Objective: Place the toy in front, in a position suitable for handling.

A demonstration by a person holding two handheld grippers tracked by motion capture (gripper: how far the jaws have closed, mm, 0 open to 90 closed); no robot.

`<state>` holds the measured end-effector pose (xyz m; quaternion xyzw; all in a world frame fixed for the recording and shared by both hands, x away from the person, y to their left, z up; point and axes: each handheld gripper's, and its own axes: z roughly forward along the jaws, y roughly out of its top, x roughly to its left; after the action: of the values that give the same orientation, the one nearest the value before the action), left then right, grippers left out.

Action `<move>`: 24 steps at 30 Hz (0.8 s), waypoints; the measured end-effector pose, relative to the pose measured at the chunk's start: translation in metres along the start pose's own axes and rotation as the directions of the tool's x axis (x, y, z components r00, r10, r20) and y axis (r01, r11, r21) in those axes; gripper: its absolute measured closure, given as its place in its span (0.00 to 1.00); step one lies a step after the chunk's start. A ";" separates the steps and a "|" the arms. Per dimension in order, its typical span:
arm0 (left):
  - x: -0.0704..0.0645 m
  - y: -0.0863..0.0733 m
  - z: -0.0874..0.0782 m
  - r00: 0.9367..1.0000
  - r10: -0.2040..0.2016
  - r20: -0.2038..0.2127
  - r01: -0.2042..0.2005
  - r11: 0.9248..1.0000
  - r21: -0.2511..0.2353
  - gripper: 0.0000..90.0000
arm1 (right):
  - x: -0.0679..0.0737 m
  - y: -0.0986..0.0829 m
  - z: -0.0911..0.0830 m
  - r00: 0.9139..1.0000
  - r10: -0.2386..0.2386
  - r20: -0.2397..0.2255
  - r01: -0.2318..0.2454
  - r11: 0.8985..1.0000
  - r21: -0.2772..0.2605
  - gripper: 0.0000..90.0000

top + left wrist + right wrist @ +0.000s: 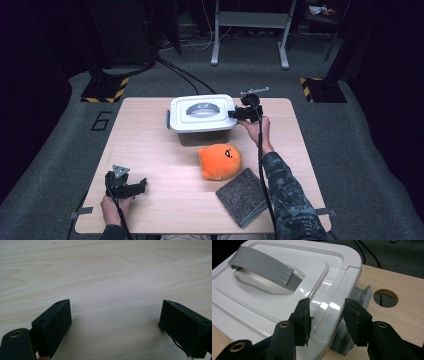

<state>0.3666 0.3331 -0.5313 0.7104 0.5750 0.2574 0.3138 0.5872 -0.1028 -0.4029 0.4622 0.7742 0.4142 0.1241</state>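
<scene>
A white lidded box [202,112] with a grey handle [259,265] stands at the table's far middle. My right gripper [234,114] is at the box's right edge. In the right gripper view its jaws straddle the raised rim of the lid [274,297], one jaw on the lid's top and the other outside, over a grey latch [359,296] that hangs outward; the right gripper [325,306] is open with small gaps to the rim. My left gripper [142,185] rests low over the table's front left, open [115,307] with bare wood between its jaws.
An orange plush toy [220,161] lies in front of the box, and a folded grey cloth [243,196] lies near the front right edge. The wooden table [150,145] has a round cable hole [385,297] beside the box.
</scene>
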 end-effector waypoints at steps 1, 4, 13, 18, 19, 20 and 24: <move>0.000 0.000 0.000 1.000 0.000 0.000 0.000 1.000 0.000 0.11 | 0.001 0.000 0.001 1.000 -0.007 -0.002 0.007 1.000 -0.002 0.62; 0.000 0.000 0.000 1.000 -0.001 0.000 0.001 1.000 0.001 0.11 | 0.003 0.001 0.002 1.000 -0.004 -0.003 0.004 1.000 -0.001 0.62; 0.000 0.000 0.000 1.000 -0.001 0.000 0.001 1.000 -0.001 0.11 | 0.007 0.002 0.005 1.000 -0.016 -0.008 0.016 1.000 -0.004 0.62; 0.000 0.000 0.000 1.000 -0.002 0.000 0.002 1.000 0.000 0.11 | 0.009 0.002 0.006 1.000 -0.011 -0.011 0.011 1.000 -0.002 0.62; 0.000 0.000 0.000 1.000 -0.001 0.000 0.001 1.000 -0.001 0.11 | 0.010 0.003 0.007 1.000 -0.017 -0.014 0.016 1.000 -0.007 0.62; 0.000 0.000 0.000 1.000 -0.002 0.000 0.002 1.000 0.000 0.11 | 0.010 0.003 0.007 1.000 -0.022 -0.014 0.022 1.000 -0.004 0.62; 0.000 0.000 0.000 1.000 -0.001 0.000 0.001 1.000 -0.001 0.11 | 0.014 0.004 0.010 1.000 -0.015 -0.016 0.015 1.000 -0.008 0.62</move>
<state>0.3665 0.3330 -0.5313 0.7099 0.5754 0.2575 0.3140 0.5874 -0.0856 -0.4036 0.4526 0.7771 0.4197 0.1230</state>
